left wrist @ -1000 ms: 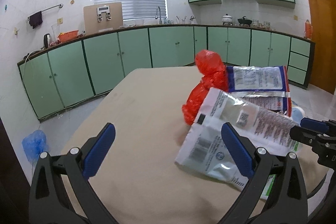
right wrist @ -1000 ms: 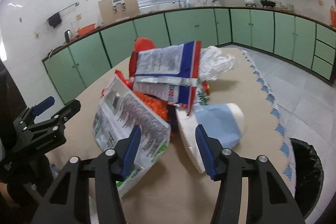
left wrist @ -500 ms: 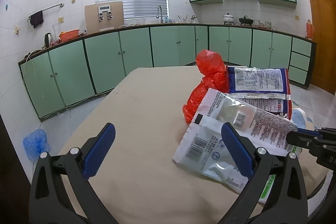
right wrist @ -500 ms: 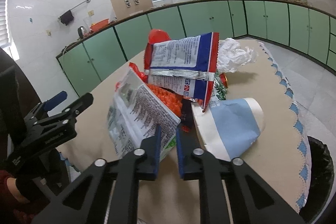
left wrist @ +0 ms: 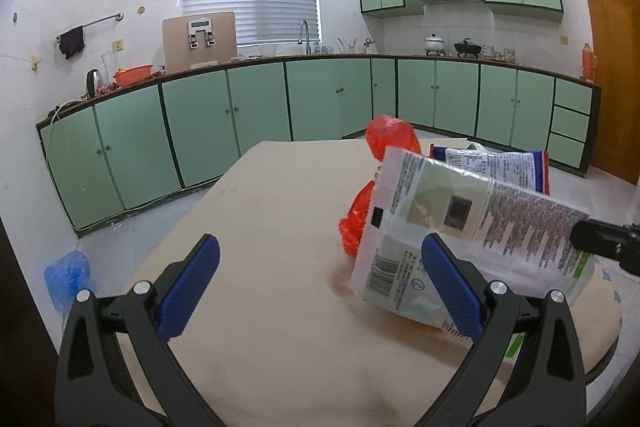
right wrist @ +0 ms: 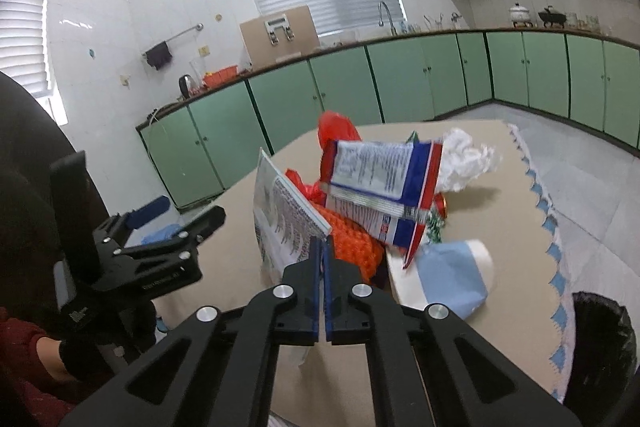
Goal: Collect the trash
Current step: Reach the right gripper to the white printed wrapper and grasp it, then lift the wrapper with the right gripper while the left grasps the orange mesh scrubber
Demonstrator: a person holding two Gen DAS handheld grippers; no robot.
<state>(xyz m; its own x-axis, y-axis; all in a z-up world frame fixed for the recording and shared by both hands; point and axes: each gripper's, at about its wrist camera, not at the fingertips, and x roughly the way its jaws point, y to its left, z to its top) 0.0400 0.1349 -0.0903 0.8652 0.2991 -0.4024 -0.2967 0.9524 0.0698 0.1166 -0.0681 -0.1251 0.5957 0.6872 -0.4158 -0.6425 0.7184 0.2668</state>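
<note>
The right tool (right wrist: 322, 251) has its blue pads pressed together on the near edge of a white printed snack packet (right wrist: 282, 223), and the packet stands up tilted off the beige tabletop (right wrist: 500, 267), its far end raised. In the left wrist view the same packet (left wrist: 460, 223) hangs at a slant over the right part of the tabletop (left wrist: 272, 227), with the black tip of the right tool (left wrist: 600, 239) at its right edge.

The left tool (left wrist: 320, 279) has its jaws spread wide over bare tabletop with nothing between them; the packet lies just beyond its right finger. In the right wrist view this left tool (right wrist: 176, 223) sits at the left, near the tabletop's left edge, held by a gloved hand (right wrist: 76, 355) with a red sleeve (right wrist: 24, 379).

Behind the lifted packet the rest of the trash forms a pile: a red plastic bag (right wrist: 336, 127) at the far side, a red-white-blue snack bag (right wrist: 384, 183) resting on an orange net bag (right wrist: 352, 247), a crumpled white plastic bag (right wrist: 468, 159) to the right, and a white and light-blue paper cup (right wrist: 448, 275) lying on its side nearest the right tool. A black-lined trash bin (right wrist: 600, 347) stands on the floor at the right, below the tabletop's scalloped edge.
</note>
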